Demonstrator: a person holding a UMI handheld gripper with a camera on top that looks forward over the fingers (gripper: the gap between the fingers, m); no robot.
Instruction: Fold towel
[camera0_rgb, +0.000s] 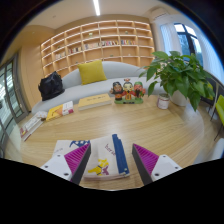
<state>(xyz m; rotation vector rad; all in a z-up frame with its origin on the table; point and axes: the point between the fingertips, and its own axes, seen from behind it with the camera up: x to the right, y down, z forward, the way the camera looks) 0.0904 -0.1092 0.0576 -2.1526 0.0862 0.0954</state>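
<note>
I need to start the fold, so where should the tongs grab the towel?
Take the towel by its near edge, coming in low from straight behind. It lies flat on the table between the open tongs, that edge closest to the pads.

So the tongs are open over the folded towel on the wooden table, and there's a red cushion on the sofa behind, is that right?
Not quite: the cushion on the sofa is yellow, not red, as the gripper view shows. The rest holds: the tongs are open over the folded towel on the wooden table.
</note>
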